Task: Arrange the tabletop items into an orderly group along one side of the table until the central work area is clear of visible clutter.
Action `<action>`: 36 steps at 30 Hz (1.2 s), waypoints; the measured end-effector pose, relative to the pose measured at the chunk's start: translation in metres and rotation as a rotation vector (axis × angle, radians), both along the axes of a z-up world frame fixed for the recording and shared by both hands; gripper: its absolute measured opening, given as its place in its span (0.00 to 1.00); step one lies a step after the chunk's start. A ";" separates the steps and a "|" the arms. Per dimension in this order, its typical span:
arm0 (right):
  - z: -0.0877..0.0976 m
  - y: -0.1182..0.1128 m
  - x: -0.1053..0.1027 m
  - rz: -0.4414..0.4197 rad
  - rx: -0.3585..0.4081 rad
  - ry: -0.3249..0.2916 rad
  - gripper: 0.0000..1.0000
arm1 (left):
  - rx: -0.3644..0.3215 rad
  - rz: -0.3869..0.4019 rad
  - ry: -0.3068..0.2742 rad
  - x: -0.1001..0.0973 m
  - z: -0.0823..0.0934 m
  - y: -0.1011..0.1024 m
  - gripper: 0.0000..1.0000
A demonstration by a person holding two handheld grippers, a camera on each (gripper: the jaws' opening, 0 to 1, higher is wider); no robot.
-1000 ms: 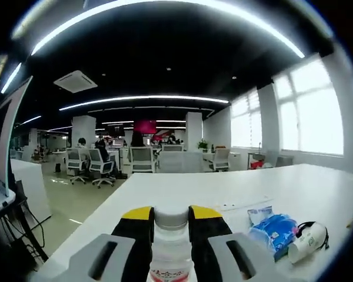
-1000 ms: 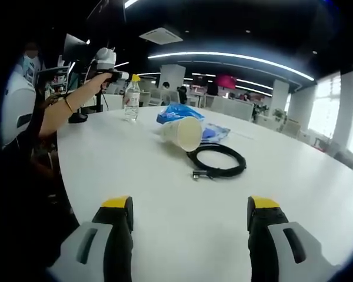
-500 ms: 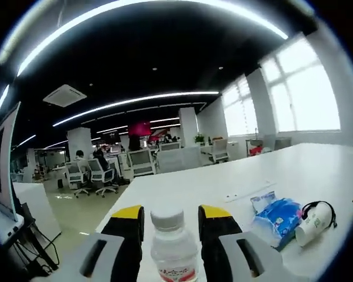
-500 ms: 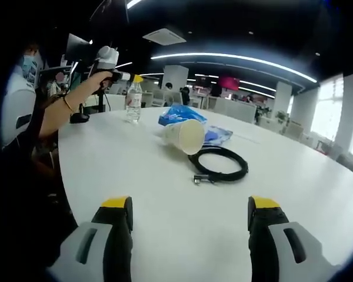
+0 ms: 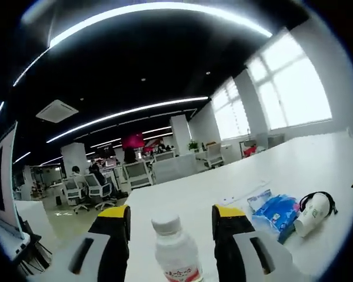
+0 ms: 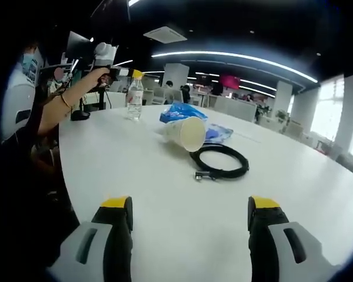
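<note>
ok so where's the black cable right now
In the right gripper view, the coiled black cable lies on the white table, right beside the tipped white paper cup and near the blue packet.

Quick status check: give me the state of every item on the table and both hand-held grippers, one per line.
Water bottle: upright, cap on, standing free between the open jaws.
Paper cup: tipped on its side, mouth facing the right gripper view.
Black cable: coiled, flat on the table.
Blue packet: lying behind the cup.
Left hand-held gripper: open.
Right hand-held gripper: open, holding nothing.
</note>
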State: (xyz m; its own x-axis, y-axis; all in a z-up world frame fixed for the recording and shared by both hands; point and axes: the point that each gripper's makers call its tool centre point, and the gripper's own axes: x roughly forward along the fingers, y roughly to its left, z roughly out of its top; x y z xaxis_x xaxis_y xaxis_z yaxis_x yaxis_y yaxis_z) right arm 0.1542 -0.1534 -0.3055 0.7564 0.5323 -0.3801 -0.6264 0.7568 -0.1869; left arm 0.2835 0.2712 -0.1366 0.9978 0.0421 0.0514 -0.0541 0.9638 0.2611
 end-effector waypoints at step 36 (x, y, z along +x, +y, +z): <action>0.002 0.002 -0.006 0.007 -0.009 -0.008 0.77 | 0.271 -0.255 -0.178 -0.045 0.033 -0.086 0.71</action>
State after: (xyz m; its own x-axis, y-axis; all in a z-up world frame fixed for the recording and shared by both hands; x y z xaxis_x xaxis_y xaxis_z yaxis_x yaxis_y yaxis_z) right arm 0.1483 -0.1518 -0.3036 0.7561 0.5338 -0.3787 -0.6298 0.7507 -0.1992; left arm 0.2389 0.1848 -0.1039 0.9491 -0.2442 0.1991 0.1106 0.8499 0.5152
